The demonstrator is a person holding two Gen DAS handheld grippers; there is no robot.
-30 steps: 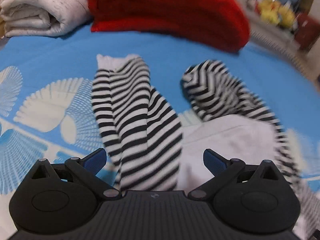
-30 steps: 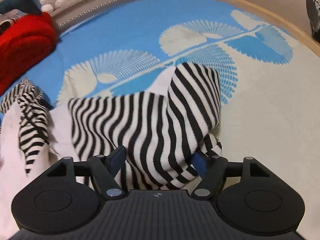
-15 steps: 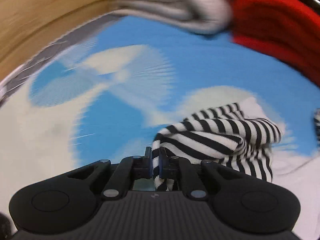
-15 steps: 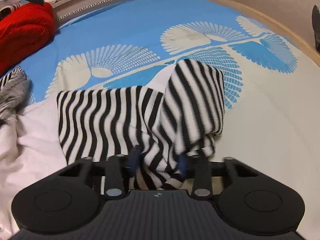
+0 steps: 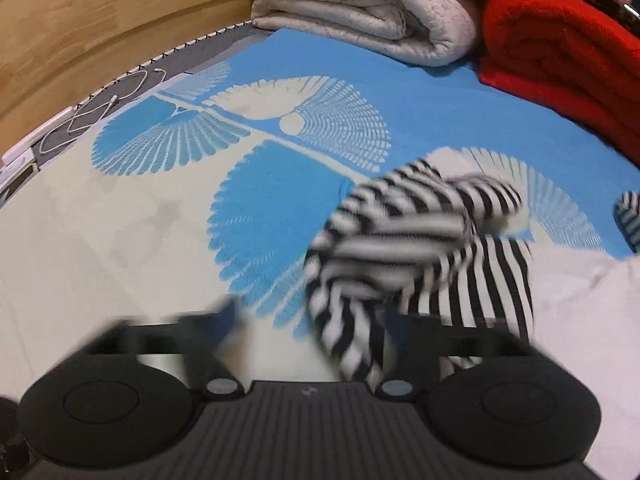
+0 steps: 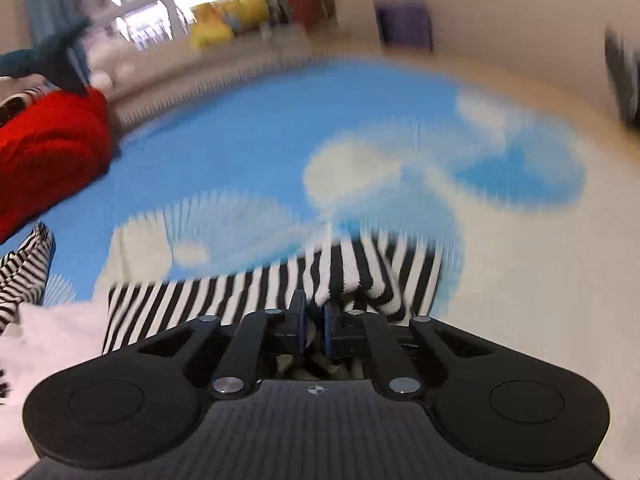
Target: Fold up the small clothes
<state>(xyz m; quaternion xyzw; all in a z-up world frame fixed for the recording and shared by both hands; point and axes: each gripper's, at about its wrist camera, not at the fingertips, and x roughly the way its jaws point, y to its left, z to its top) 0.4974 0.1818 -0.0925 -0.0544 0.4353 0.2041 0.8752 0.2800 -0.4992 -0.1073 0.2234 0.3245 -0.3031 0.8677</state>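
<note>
A: State of the left hand-held gripper?

B: Jaws wide apart, having just been opening. A bunched fold of the striped garment hangs between them, blurred, close against the right finger; no pad presses on it.

A: State of the right hand-held gripper?

B: Jaws have just been closing and now stand nearly together, clamped on a fold of the striped garment at its near edge.

A: Location of the garment?

B: It lies on the bed sheet, blue and cream with fan motifs. In the right wrist view it spreads from the gripper toward the left, overlapping a white cloth at the near left.

A: Surrounding items?

B: A folded cream quilt and a red blanket lie at the far edge of the bed, side by side.
</note>
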